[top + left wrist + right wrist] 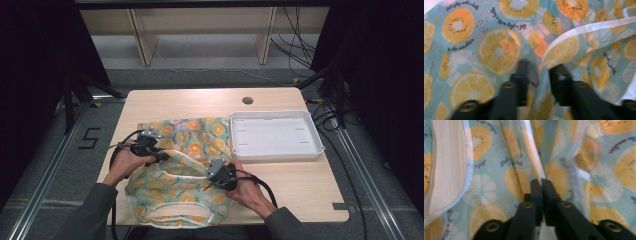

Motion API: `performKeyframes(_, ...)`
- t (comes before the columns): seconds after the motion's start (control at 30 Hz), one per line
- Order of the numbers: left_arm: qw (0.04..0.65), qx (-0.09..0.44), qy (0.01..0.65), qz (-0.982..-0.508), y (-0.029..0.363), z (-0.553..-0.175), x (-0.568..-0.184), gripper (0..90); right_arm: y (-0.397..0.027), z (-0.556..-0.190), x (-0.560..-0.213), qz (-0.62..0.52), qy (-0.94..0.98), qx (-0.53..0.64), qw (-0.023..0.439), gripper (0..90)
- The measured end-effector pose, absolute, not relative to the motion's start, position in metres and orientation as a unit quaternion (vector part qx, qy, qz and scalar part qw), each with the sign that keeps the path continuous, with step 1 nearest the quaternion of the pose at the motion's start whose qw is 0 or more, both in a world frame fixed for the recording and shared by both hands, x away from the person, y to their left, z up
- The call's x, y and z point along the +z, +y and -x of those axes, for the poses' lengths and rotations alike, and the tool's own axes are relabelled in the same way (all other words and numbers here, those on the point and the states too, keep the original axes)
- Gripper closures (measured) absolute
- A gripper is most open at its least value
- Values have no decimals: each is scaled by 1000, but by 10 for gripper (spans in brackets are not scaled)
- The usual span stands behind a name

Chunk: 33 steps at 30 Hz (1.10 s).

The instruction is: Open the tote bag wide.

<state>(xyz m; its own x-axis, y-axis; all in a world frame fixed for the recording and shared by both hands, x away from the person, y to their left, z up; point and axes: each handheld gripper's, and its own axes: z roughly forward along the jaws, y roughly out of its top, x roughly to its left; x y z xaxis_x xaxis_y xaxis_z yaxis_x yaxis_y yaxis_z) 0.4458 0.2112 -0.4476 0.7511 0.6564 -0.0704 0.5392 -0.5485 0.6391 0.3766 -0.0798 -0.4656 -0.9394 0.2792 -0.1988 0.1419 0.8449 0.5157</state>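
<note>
From the high view, a fruit-print garment (185, 165) is seen spread over the near half of the table (300, 185), with the left gripper (161, 155) and the right gripper (214, 181) set on a raised fold across its middle. A white tray (314, 131) stands just beside the cloth and is seen to hold nothing. Folding is judged to be the step in hand.

In the left gripper view, the jaws are held apart, a white-edged fold (564, 41) standing between them, unpressed.

In the right gripper view, the jaws are pressed together on a ridge of the cloth (536, 167). A firm pinch by the left is judged necessary next.
</note>
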Motion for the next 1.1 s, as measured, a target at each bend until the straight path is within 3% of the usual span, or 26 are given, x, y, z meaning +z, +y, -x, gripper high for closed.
performKeyframes(0.1,343,86,346,-869,218,-427,-429,393,-86,-379,-458,-122,938,297,129,900)
performKeyframes(0.17,354,94,343,-865,222,-410,-414,314,-89,-382,-455,-131,933,311,126,900)
performKeyframes(0.37,343,136,310,-876,230,-359,-401,257,-93,-384,-453,-143,927,327,115,900)
performKeyframes(0.47,317,186,294,-882,232,-344,-412,257,-93,-383,-451,-155,925,328,113,900)
performKeyframes(0.77,332,197,278,-880,236,-325,-410,236,-95,-386,-451,-163,922,331,113,900)
performKeyframes(1.0,309,184,292,-886,227,-327,-443,248,-97,-385,-448,-159,921,339,109,900)
performKeyframes(1.07,294,188,284,-893,228,-331,-453,335,-97,-385,-447,-160,919,344,106,900)
performKeyframes(1.1,294,188,284,-893,228,-331,-453,522,-97,-384,-446,-160,919,344,107,900)
